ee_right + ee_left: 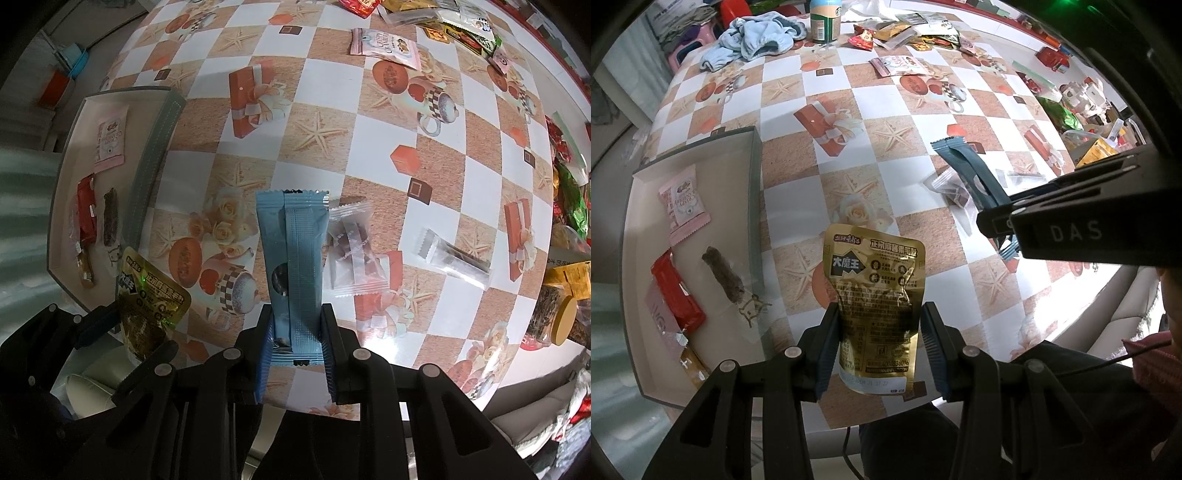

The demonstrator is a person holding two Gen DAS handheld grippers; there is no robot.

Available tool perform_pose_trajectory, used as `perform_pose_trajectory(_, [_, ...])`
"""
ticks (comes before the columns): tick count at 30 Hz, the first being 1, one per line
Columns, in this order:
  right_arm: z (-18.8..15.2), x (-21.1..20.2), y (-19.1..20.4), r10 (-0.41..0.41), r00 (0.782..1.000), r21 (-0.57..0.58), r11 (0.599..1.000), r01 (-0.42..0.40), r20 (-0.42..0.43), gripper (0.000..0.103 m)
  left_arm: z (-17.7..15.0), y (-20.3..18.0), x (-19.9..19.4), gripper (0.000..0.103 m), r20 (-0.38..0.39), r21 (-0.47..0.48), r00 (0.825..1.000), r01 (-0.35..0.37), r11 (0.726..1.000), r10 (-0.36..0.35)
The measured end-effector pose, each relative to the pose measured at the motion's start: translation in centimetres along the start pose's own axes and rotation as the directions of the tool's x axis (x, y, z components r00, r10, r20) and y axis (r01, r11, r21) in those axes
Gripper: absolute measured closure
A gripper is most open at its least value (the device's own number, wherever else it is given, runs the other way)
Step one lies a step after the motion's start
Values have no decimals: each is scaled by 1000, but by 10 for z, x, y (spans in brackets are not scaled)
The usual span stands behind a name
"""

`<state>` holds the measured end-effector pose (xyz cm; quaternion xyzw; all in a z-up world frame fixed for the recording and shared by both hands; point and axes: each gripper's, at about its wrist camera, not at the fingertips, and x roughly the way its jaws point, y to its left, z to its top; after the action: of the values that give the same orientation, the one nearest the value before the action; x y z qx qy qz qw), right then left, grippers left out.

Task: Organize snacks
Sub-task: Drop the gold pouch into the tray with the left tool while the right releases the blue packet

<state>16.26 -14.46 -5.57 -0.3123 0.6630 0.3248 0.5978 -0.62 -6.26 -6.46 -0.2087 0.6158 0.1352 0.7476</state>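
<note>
Our left gripper (879, 343) has its two blue-padded fingers closed on the sides of a shiny gold foil snack pouch (877, 302) with black printed labels, which stands upright between them above the near edge of the checked, starfish-patterned tablecloth (905, 107). Our right gripper (297, 345) is clamped on the lower end of a long light-blue snack bar wrapper (293, 273), whose seam faces the right wrist camera and whose crimped top points away from us.

To the left, at the table's edge, sits a shallow grey-walled box (755, 206) with a pale floor. Inside it lie a pink biscuit packet (683, 201), a red wrapper (677, 291) and a dark brown bar in clear film (726, 277).

On the cloth just right of the blue wrapper rests a translucent white packet holding brown pieces (351, 253), and farther right a clear-wrapped dark stick (456, 256). Another pink biscuit packet (388, 48) lies toward the far side, near a heap of mixed snack packets (919, 35). A light-blue cloth (757, 37) and a pale bottle (825, 20) stand at the far edge.
</note>
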Motion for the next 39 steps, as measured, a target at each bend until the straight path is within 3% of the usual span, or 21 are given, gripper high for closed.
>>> perform_pose_trajectory(16, [-1, -2, -18, -26, 1000, 36, 999, 26, -1, 78, -2, -25, -6, 56, 34, 91, 999, 6, 996, -9])
perform_pose_trajectory(24, [9, 2, 2, -3, 1000, -7, 1000, 3, 1, 78, -4, 38, -17, 56, 59, -138, 997, -37, 990, 45])
perform_pose_trajectory(31, [34, 4, 49, 39, 999, -113, 993, -37, 16, 78, -6, 118, -42, 56, 96, -366, 986, -90, 926, 134])
perform_pose_trajectory(39, [63, 3, 121, 106, 994, -238, 966, -98, 21, 78, -21, 185, -35, 56, 28, -550, 987, -119, 826, 161])
